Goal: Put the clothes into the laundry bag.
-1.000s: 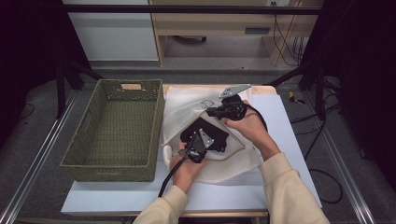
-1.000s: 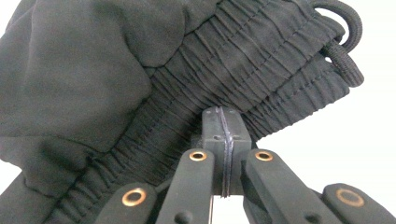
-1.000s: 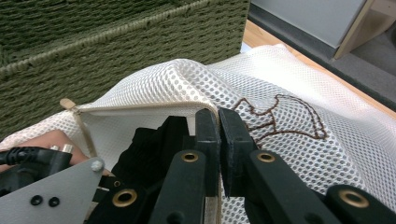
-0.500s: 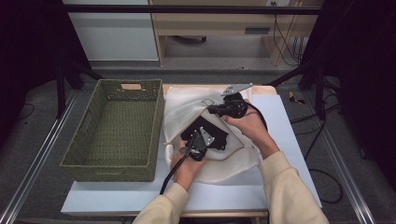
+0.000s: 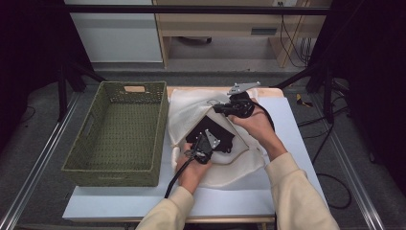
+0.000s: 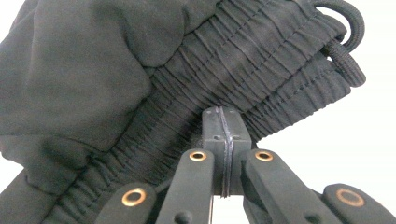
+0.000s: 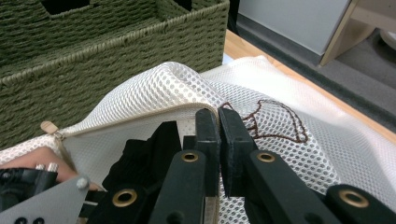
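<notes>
Two grippers work one black garment into one white mesh bag at the table's middle.

The left gripper (image 6: 223,140) pinches the black garment (image 5: 210,135) at its elastic band; the right gripper (image 7: 218,122) clamps the mesh bag (image 5: 191,108) rim. One green basket (image 5: 86,143) sits along the left edge.

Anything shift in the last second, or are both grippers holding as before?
No visible change. The left gripper stays shut on the black garment, the right gripper stays shut on the mesh bag's zipper edge, holding it open. The basket hasn't moved.
</notes>
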A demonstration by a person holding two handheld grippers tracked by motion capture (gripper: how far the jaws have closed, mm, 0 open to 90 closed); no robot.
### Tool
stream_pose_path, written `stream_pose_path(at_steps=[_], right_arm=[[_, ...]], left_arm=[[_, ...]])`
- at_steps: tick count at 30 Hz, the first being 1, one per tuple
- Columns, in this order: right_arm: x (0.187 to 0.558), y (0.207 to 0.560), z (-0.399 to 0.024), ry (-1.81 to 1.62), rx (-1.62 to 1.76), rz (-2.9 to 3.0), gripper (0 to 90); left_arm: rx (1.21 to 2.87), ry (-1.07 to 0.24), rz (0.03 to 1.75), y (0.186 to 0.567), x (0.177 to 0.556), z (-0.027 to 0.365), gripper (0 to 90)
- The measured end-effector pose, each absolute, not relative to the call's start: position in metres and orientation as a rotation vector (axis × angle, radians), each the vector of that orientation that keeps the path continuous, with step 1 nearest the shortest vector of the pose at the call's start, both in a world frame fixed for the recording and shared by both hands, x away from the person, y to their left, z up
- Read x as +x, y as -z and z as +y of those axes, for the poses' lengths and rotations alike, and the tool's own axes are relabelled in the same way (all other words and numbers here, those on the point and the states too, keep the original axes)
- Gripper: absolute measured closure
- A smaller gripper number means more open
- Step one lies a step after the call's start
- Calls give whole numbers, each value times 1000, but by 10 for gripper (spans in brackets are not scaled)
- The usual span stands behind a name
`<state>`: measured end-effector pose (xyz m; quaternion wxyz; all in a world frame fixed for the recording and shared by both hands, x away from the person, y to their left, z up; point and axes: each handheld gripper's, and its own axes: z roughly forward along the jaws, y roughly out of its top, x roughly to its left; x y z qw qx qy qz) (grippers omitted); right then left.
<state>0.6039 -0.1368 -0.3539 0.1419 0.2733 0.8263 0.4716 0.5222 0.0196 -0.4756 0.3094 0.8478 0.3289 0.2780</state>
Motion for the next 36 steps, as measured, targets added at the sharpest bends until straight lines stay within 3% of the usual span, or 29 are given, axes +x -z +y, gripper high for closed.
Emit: stream_pose_path(at_steps=[36], right_arm=[[602,325,-136,-1371,743,2360,875]], left_arm=[[2244,-762,884,475,526,15,900]])
